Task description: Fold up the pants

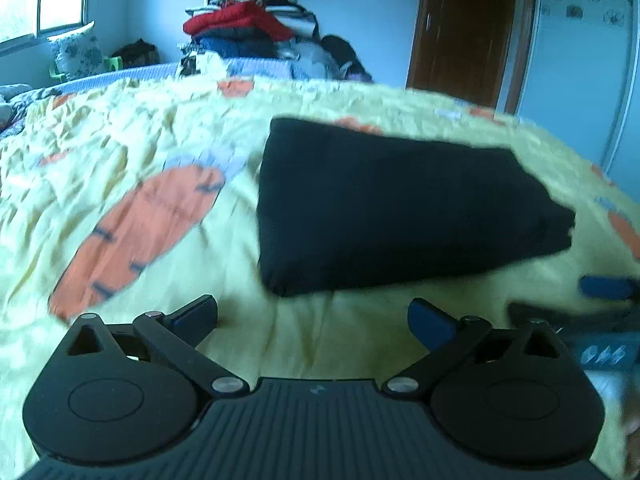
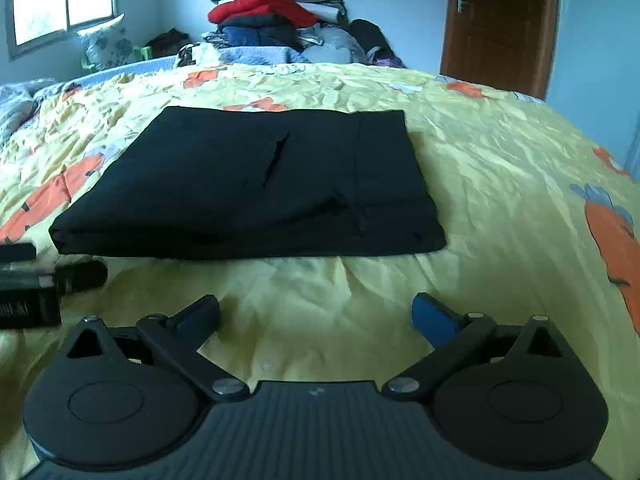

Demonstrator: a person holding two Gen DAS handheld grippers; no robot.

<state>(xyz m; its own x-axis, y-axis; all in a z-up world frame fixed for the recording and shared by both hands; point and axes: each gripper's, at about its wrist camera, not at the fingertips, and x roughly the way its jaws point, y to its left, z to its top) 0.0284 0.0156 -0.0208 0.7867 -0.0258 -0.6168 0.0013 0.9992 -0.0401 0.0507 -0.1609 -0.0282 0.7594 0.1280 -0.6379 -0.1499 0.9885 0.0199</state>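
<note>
While pants (image 2: 248, 184) lie folded on bedspread (image 2: 500, 184) | L gripper (image 1: 312, 316) spread, empty | R gripper (image 2: 316, 314) spread, empty

right gripper (image 2: 316, 316): jaws wide apart, nothing between, over bedspread | pants (image 2: 256, 184): black, folded into a flat rectangle, lying on yellow carrot-print bedspread (image 2: 500, 184), just ahead of the fingers, apart from them | left gripper (image 2: 36, 284): at left edge, near pants' corner | clothes pile (image 2: 280, 20): beyond bed | door (image 2: 500, 20): brown, far right
</note>
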